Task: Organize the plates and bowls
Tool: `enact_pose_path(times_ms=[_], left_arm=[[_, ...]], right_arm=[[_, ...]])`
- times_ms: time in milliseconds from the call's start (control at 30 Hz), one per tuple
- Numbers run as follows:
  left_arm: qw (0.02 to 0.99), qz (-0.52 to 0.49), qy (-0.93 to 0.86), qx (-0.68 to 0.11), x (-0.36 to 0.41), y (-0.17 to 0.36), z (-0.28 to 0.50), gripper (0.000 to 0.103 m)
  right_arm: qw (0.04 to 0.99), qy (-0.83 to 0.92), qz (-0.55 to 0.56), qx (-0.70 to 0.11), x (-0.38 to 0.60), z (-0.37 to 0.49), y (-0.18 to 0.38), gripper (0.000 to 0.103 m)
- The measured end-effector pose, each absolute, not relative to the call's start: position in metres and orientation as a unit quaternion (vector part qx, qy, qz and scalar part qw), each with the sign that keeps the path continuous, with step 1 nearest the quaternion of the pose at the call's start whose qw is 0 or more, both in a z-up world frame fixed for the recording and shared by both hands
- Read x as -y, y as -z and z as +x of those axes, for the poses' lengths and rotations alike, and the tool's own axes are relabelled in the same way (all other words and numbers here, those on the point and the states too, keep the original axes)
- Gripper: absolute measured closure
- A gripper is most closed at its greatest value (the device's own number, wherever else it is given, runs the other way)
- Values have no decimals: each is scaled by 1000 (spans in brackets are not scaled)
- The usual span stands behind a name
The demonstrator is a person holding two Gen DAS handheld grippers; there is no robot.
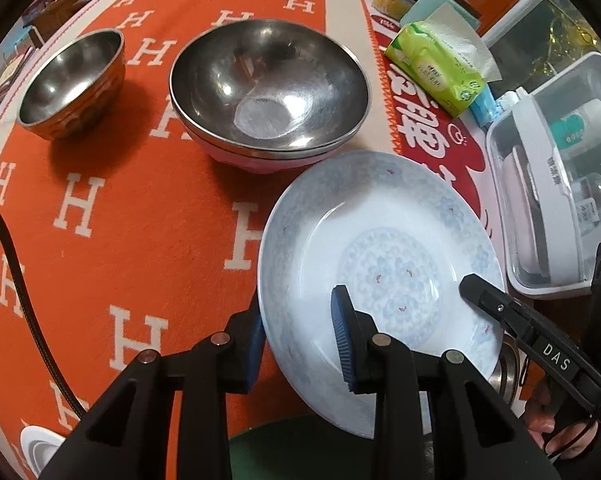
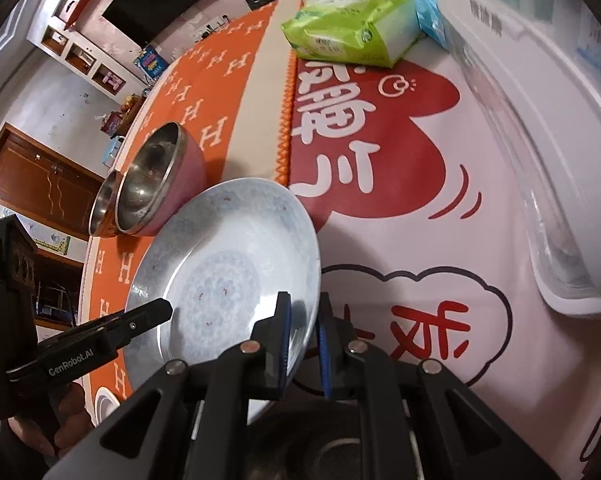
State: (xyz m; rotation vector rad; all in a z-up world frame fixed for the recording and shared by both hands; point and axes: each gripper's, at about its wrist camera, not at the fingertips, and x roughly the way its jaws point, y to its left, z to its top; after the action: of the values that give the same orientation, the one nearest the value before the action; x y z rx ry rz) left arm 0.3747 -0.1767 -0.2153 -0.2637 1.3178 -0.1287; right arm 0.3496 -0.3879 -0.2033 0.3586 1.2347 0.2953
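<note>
While both grippers grasp opposite rims, white plate [image 1: 380, 240] with pale blue floral pattern hangs tilted.

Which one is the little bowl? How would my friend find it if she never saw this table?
Look at the big orange cloth with white H letters. Two metal bowls sit on it, beyond the white flowery plate. The little bowl is the one farther from the plate and the green tissue pack: it is smaller and deeper, with an orange-brown outside, while its wide neighbour is pink outside.
</note>
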Motion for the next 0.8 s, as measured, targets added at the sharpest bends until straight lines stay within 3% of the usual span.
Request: enact_pose_path(times_ms=[800], left_arm=[[817, -104, 90, -559, 185, 141, 306, 75]], right_arm=[[822, -142, 165, -526, 398, 289, 138, 91]])
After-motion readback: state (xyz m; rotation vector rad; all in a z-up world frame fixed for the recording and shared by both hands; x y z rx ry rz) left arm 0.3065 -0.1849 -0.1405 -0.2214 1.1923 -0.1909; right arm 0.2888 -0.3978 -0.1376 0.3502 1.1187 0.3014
